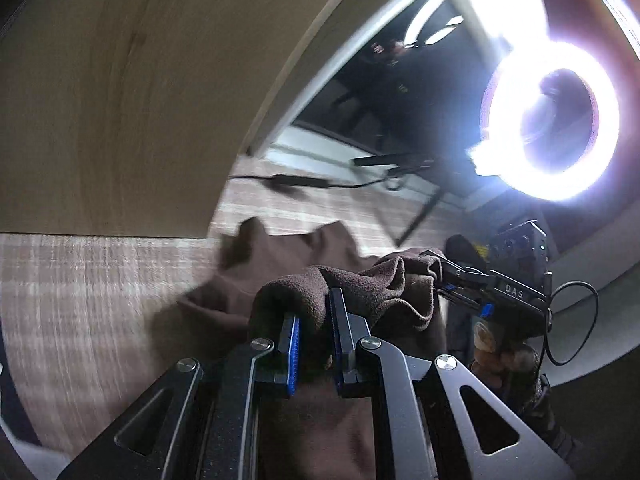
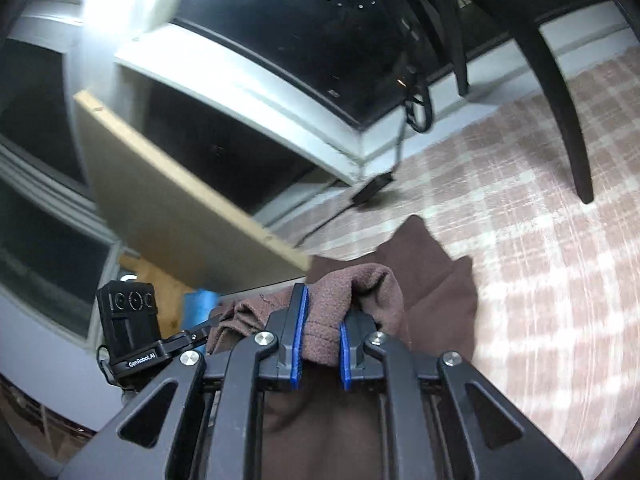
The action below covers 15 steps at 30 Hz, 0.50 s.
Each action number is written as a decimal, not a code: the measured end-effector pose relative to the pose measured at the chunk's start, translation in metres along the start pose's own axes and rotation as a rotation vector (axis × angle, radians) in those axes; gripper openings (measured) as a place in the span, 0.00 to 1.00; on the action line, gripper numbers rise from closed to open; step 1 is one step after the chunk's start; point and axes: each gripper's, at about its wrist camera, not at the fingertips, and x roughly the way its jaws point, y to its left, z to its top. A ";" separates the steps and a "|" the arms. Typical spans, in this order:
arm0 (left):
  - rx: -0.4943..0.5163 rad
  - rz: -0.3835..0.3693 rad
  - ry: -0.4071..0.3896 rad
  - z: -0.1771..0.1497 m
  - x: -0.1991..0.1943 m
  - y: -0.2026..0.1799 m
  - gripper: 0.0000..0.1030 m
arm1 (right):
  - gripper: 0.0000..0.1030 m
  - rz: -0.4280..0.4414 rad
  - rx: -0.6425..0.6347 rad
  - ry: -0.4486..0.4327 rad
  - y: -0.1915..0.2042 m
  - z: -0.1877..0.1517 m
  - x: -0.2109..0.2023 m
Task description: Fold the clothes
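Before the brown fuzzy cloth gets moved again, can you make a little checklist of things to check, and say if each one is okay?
1. Left gripper has the brown cloth between its fingers: ok, a fold is pinched.
2. Right gripper has the cloth too: ok, its fingers are shut on a bunched edge.
3. Both grippers hold the same cloth, side by side: ok, each camera shows the other gripper at the cloth.
4. Cloth stretched flat between them: not ok, it is bunched.
5. Far end of the cloth lies on the checked rug: ok.
6. Wooden board clear of the cloth: cannot tell, its corner is close.
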 end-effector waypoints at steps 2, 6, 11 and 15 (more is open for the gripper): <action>0.001 0.021 0.016 0.001 0.012 0.009 0.11 | 0.13 -0.023 0.003 0.017 -0.009 0.003 0.013; -0.003 0.031 0.026 0.003 0.030 0.020 0.11 | 0.13 -0.062 -0.005 0.031 -0.021 0.009 0.030; -0.032 0.052 0.037 0.009 0.042 0.026 0.14 | 0.13 -0.080 0.034 0.048 -0.036 0.016 0.037; -0.094 0.054 0.069 0.016 0.041 0.026 0.14 | 0.14 -0.086 0.116 0.101 -0.040 0.025 0.028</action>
